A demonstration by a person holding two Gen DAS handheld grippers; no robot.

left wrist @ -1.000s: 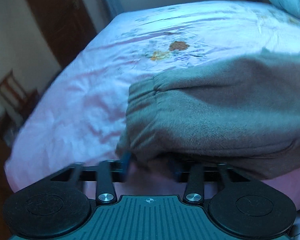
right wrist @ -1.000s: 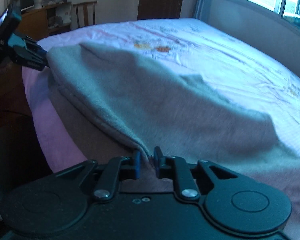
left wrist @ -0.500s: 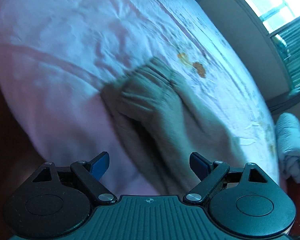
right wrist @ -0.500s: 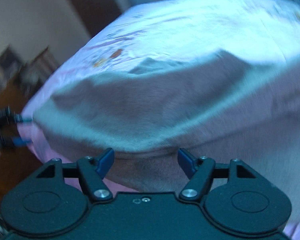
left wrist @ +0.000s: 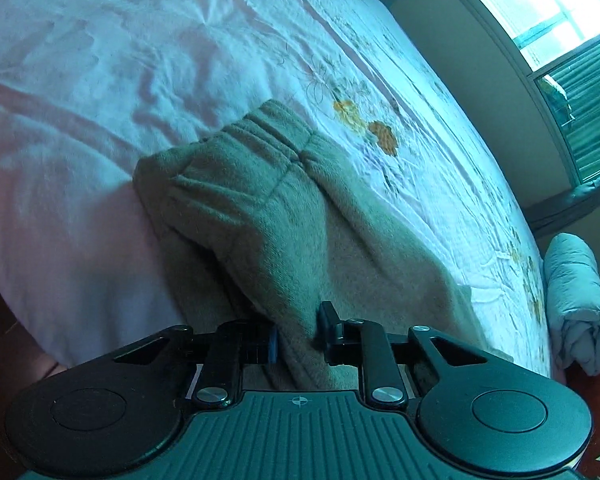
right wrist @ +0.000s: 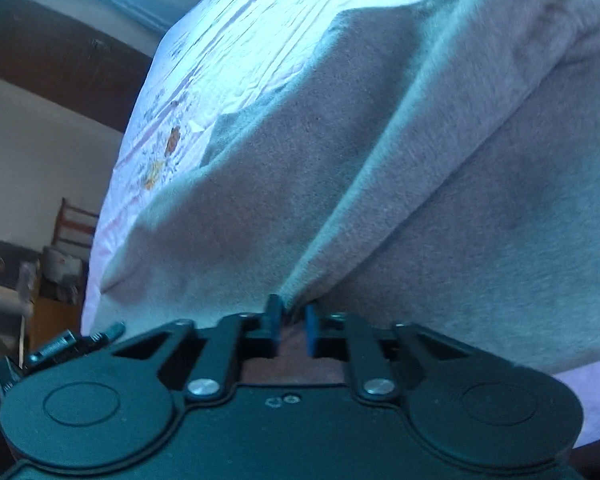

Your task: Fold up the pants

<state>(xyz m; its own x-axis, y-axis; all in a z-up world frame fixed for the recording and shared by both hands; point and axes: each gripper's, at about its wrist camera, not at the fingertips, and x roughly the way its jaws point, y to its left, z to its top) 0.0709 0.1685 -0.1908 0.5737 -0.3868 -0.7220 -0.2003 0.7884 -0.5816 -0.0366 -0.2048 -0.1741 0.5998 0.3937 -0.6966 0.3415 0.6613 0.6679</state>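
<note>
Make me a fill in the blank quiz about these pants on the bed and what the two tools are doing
1. The pants lie on a ____.
2. The left tool is shut on the ____.
3. The embroidered flowers on the bedsheet are ____ in colour.
4. The right tool is ____ on a fold of the pants.

Missing words: bed; pants; orange; shut

Pink floral bedsheet (left wrist: 180, 60), rolled blanket (left wrist: 576, 300), window (left wrist: 560, 8), chair (right wrist: 74, 226)
</note>
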